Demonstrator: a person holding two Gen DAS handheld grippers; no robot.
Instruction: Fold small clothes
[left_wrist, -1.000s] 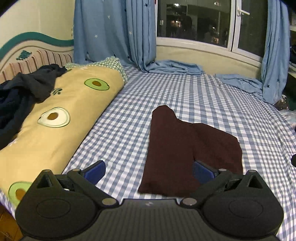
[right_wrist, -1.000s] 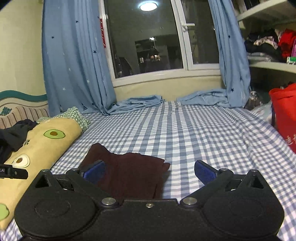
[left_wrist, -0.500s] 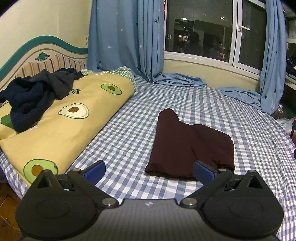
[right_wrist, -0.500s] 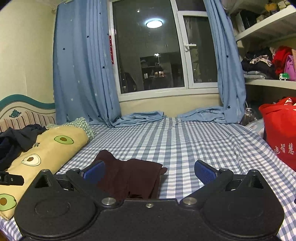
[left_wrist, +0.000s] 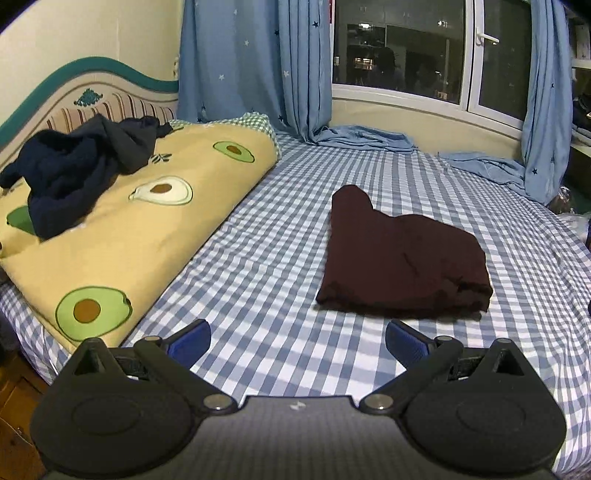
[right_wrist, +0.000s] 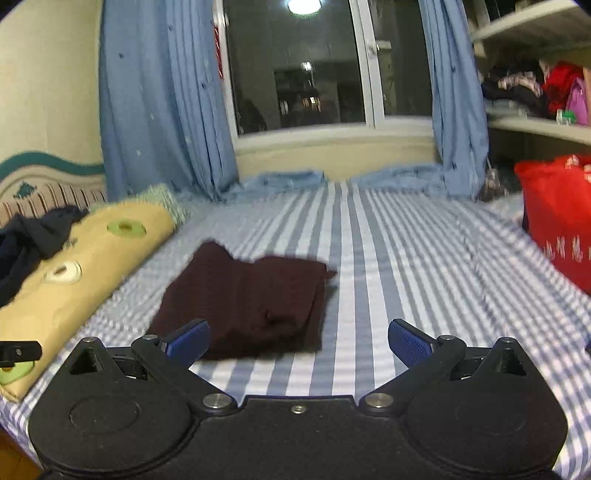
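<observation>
**One garment folded, one heap waiting**

I have both tools clear of the cloth. Largest first: the bed with the blue-and-white checked sheet (left_wrist: 280, 236) fills both views. Along its left side lies one long yellow bolster printed with avocados (left_wrist: 147, 221). One dark maroon folded garment (left_wrist: 399, 258) lies flat near the middle of the bed, apart from the bolster, with one narrow flap sticking out at its far end. One crumpled navy garment (left_wrist: 74, 173) sits in a heap on top of the bolster near the headboard. One red bag (right_wrist: 554, 214) stands at the bed's right edge in the right wrist view.

My left tool (left_wrist: 297, 338) hangs with its jaws spread wide and nothing between them, short of the maroon piece's near edge. My right tool (right_wrist: 299, 338) is equally wide and empty, its left pad just over the maroon piece's near corner.

I judge the maroon fold done and the navy heap next. The risks: my right pad could snag that near corner and drag the fold open, and the navy heap is so bunched that I might pinch several layers at once. The right view is motion-blurred, so I trust its edges less.
</observation>
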